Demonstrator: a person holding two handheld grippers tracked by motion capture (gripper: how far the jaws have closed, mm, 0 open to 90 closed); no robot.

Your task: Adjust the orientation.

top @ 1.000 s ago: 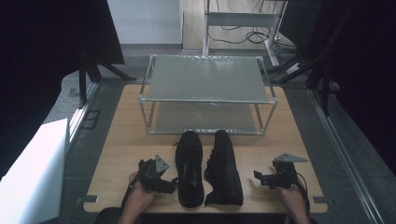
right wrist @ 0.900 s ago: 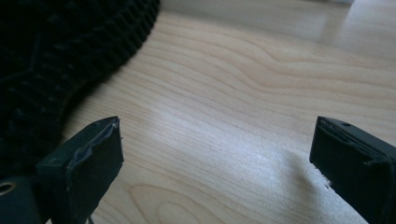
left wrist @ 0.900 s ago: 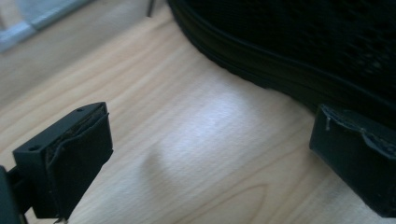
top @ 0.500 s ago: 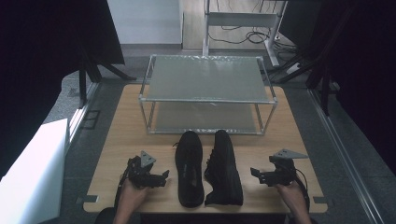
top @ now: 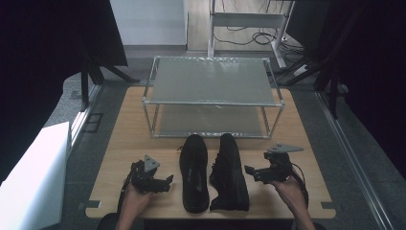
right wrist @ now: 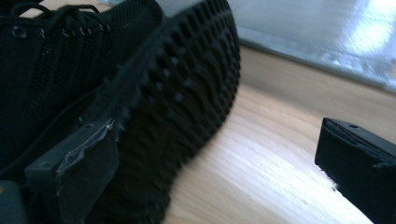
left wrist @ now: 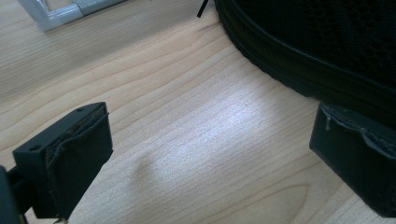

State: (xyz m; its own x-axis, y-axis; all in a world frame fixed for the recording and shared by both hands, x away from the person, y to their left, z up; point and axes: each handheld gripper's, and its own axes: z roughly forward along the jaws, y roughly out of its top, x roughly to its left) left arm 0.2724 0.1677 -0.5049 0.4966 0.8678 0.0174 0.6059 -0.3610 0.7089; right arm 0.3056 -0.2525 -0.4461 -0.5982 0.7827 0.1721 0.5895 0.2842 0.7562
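Left gripper (top: pixel 163 183): jaws spread wide, nothing between them but bare wood in the left gripper view. One pad (left wrist: pixel 77 161) stands clear of everything; the other (left wrist: pixel 359 158) sits just beside the sole edge of the left black mesh lace-up shoe (top: pixel 194 172), contact not determinable.

Right gripper (top: pixel 253 171): jaws likewise wide apart and holding nothing. In the right gripper view the near pad (right wrist: pixel 81 170) overlaps the ridged black sole of the right black mesh lace-up shoe (top: pixel 230 172), which lies tipped onto its side with the sole facing this gripper; the far pad (right wrist: pixel 359 163) stands apart over the table.

Both shoes lie side by side, toes pointing away from the person, between the two grippers on the light wooden table (top: pixel 124 139). The left shoe rests upright.

Surroundings: a two-tier metal-framed rack with grey shelves (top: pixel 210 81) stands just beyond the shoe toes. A white box (top: pixel 33 177) sits off the table's left edge. Cables (top: pixel 239 36) lie on the floor beyond the rack.
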